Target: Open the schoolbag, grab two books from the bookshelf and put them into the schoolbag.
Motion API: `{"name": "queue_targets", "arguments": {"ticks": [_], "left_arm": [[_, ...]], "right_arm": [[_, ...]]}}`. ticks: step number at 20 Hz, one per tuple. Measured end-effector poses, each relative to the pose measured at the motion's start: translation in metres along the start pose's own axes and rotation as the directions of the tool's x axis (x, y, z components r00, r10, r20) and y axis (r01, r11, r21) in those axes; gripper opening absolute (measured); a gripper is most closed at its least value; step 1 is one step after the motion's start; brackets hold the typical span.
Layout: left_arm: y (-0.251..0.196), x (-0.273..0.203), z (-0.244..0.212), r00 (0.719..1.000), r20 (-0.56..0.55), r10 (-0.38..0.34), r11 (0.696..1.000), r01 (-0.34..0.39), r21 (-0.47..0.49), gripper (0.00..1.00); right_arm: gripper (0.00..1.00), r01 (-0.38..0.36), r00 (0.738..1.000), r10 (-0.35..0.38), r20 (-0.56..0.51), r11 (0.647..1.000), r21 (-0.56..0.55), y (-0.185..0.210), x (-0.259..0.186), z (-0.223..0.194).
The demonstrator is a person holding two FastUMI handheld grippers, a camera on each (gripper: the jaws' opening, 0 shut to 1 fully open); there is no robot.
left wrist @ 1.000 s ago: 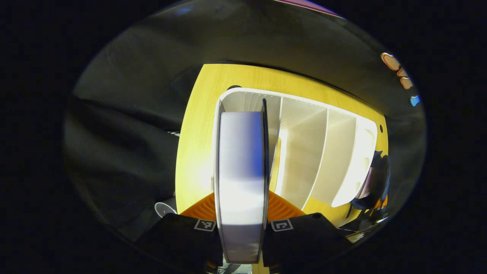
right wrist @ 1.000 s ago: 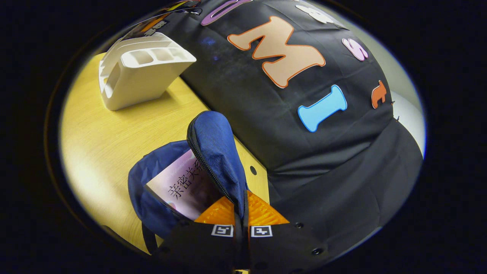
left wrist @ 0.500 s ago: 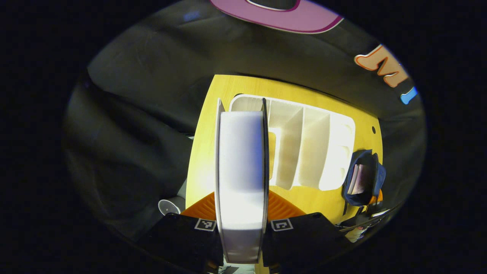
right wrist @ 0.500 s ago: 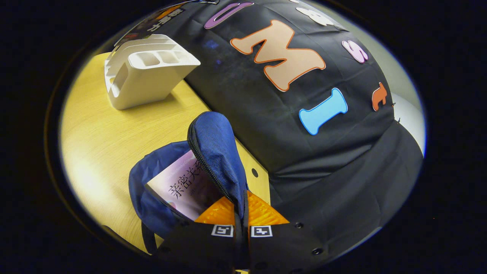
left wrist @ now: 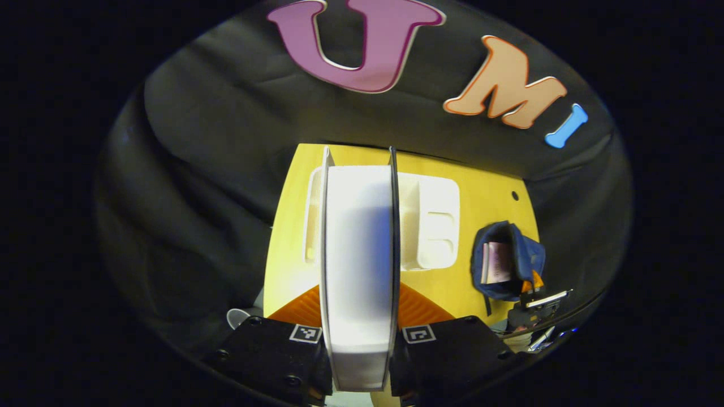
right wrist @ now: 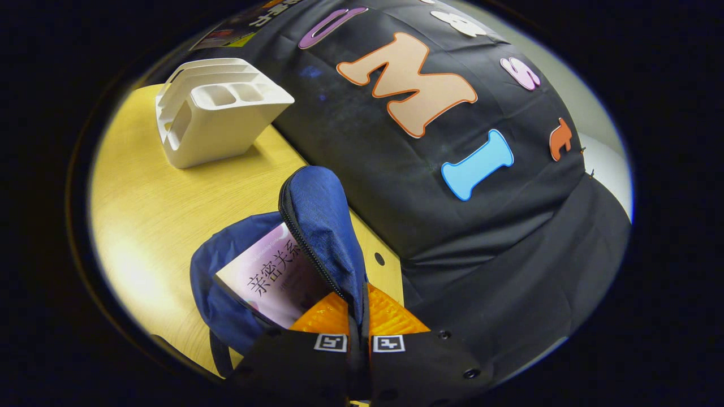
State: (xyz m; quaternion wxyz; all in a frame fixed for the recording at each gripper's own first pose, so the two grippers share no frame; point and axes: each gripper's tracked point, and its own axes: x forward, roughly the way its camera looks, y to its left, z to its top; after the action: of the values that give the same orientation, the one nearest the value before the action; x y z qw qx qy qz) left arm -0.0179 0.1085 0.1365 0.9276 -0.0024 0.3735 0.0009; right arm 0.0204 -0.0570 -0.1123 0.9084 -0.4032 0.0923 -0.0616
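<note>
A yellow wooden tabletop (left wrist: 288,237) sits against black cloth. The left gripper (left wrist: 360,316) clamps a white book (left wrist: 357,265) edge-on above the white bookshelf (left wrist: 430,220). The right gripper (right wrist: 360,316) pinches the blue schoolbag (right wrist: 319,215) flap, exposing a pink book (right wrist: 271,277) inside.

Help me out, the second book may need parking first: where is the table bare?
Bare wood lies between the bookshelf and the schoolbag, and on the table left of the bag. The schoolbag's corner by the cloth wall is crowded.

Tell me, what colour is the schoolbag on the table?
The schoolbag is dark blue with a black zip, clearest in the right gripper view.
</note>
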Motion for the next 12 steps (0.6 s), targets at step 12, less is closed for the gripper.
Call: {"name": "queue_targets", "arguments": {"ticks": [12], "left_arm": [[-0.184,0.068,-0.026,0.864,0.073,-0.499,0.862,0.503,-0.067,0.37]], "right_arm": [[0.0,-0.001,1.0,0.0,0.004,0.997,0.072,-0.01,0.001,-0.003]]}}
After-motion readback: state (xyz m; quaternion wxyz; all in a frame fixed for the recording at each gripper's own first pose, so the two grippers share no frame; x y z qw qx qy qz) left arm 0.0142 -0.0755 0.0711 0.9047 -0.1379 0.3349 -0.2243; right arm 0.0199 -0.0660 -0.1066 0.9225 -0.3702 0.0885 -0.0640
